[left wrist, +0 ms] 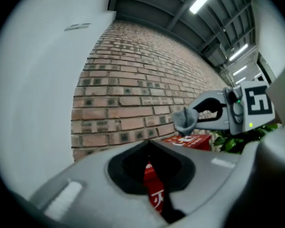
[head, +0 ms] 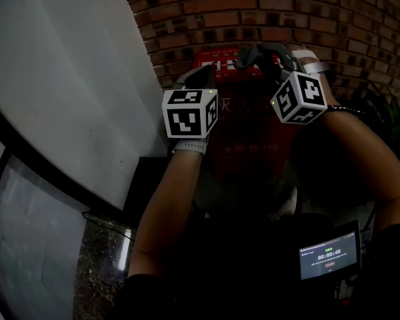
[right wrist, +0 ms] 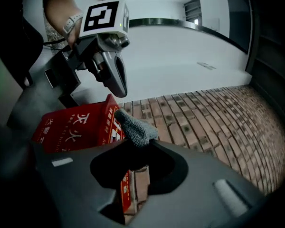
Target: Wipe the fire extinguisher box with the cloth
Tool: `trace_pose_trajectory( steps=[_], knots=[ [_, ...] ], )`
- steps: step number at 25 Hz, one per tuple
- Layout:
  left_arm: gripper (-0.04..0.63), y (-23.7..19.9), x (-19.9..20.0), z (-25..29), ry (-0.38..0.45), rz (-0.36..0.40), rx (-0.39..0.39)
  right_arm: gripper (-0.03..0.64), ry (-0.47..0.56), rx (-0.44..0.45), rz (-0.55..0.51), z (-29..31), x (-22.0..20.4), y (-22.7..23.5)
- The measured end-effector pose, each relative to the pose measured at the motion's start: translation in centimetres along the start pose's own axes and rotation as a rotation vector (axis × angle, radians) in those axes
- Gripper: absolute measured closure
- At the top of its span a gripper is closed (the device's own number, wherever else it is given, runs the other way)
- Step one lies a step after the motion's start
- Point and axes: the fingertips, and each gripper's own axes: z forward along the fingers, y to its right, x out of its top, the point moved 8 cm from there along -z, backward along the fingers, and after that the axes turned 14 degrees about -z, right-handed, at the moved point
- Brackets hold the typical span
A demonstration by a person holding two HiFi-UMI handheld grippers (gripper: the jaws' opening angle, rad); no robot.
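Fire extinguisher box [right wrist: 69,127]: red, white characters on its front, standing against the brick wall [left wrist: 133,94], just beyond and below both sets of fingers. The head view is very dark, so the box's lower part fades into shadow and the print on it is barely legible. Cloth [right wrist: 134,127]: grey, bunched, pinched between the fingers of the right gripper [right wrist: 135,144]. A short tuft sticks out past the fingertips toward the box's top edge. Whether the tuft touches the box cannot be read from any view (in the right gripper view it overlaps the red edge, in the left gripper view it looks just above the top). The rest of the cloth is hidden behind the jaws. Left gripper [left wrist: 148,141]: fingers closed tip to tip with nothing between them, and a strip of the red box shows through the gap behind the tips. Its fingertips sit just above the box's near upper corner, to the left of the right fingers and apart from them. Left of the left fingers is a pale curved panel [head: 67,79]. Right of the right fingers, green leaves [left wrist: 237,139], partly cut off. A small lit screen [head: 329,252] lies well behind both, its text too small to read.
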Motion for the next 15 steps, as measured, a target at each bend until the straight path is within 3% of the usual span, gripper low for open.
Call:
trace_pose_trajectory(
  steps=[5, 12, 15],
  knots=[
    [0.592, -3.6, 0.4, 0.9, -0.031, 0.011, 0.069, 0.54, -0.015, 0.123, -0.117, 8.7, 0.3, 0.7],
    [0.592, -8.0, 0.1, 2.0, -0.063, -0.004, 0.071, 0.54, 0.002, 0.263, -0.28, 18.4, 2.2, -0.9],
    [0.592, -8.9, 0.0, 2.4, -0.068, 0.014, 0.065, 0.54, 0.009, 0.296, -0.281, 20.9, 2.7, -1.0]
  ],
)
